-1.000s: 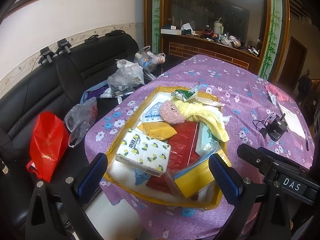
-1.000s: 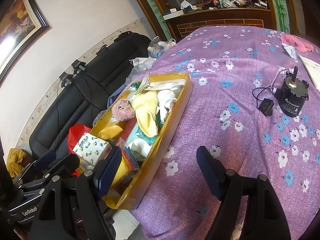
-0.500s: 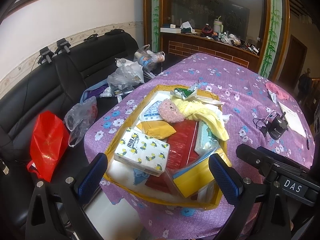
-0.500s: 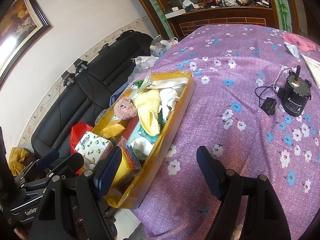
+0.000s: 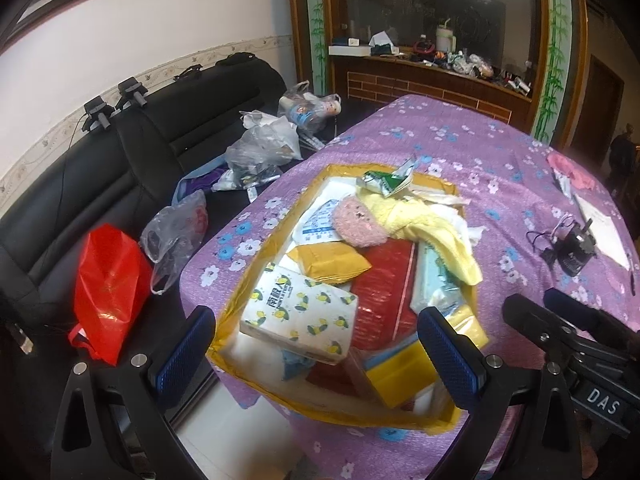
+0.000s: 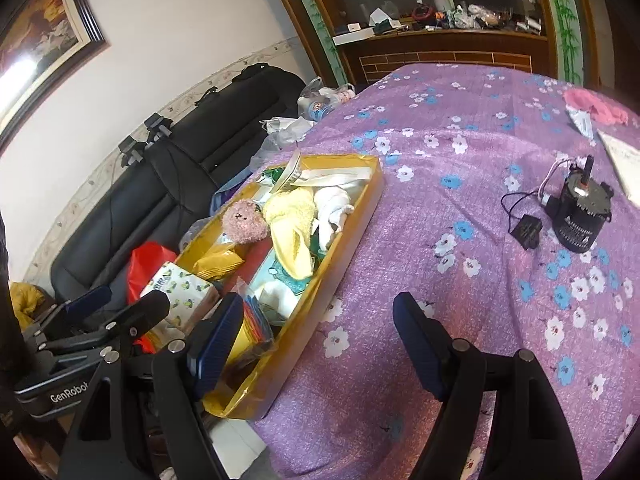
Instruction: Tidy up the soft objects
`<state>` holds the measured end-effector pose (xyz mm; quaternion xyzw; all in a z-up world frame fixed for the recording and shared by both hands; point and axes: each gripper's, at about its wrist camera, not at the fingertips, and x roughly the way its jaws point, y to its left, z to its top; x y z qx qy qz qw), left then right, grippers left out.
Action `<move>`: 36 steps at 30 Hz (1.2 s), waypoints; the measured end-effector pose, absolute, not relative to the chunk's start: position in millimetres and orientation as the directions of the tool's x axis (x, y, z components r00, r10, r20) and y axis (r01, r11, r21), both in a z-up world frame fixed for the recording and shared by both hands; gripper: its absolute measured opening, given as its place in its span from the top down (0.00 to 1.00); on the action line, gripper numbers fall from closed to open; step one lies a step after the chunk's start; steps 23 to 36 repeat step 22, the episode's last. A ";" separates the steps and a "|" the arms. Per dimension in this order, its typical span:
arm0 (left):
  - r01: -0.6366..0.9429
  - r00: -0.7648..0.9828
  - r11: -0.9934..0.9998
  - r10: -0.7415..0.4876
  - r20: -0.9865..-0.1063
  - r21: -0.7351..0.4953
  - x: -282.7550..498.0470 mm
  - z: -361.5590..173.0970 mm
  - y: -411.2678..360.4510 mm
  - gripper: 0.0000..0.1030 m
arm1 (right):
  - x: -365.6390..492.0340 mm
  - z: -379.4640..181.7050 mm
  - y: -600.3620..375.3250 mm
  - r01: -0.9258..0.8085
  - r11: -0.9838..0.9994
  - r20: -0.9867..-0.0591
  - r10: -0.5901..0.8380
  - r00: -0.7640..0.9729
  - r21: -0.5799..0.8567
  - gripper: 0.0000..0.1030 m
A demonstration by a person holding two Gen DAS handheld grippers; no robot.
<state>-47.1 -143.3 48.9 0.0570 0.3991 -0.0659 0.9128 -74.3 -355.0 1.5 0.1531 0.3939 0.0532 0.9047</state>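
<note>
**Crowded yellow tray at the desk edge, both grippers wide and empty**

A black leather sofa [image 5: 120,168] runs along the wall, padded and glossy, strewn with crinkled clear plastic bags [image 5: 260,148] and a shiny red bag [image 5: 108,288]. Beside it stands the desk [image 6: 460,160], draped in a purple cloth printed with blue and white flowers. On its near left edge sits a shallow rectangular yellow tray [image 5: 236,320], its walls glossy like taped card. Inside lie the soft things: a limp yellow cloth [image 5: 432,228] draped across the middle, a white tissue pack [image 5: 300,316] with a lemon print at the near end, and a fuzzy round pink plush [image 5: 360,224] touching the cloth. Flat red and yellow packets crowd beneath them. Well apart to the right, a black cylindrical motor [image 6: 580,212] stands upright with a thin wire.

The left gripper [image 5: 316,356] hangs over the tray's near end, spread wide, holding nothing. The right gripper [image 6: 316,340] is equally wide and empty, straddling the tray's right wall.
</note>
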 end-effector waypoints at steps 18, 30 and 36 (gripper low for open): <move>0.141 0.661 0.989 -0.064 -0.748 0.041 -26.4 45.2 -124.6 0.01 | -71.0 9.0 -338.0 -0.023 0.947 -0.677 0.246 0.694 0.320 0.26; 0.148 0.665 0.988 -0.074 -0.743 0.035 -22.9 46.6 -125.0 0.01 | -68.8 5.9 -335.6 -0.024 0.948 -0.681 0.246 0.689 0.317 0.26; 0.148 0.665 0.988 -0.074 -0.743 0.035 -22.9 46.6 -125.0 0.01 | -68.8 5.9 -335.6 -0.024 0.948 -0.681 0.246 0.689 0.317 0.26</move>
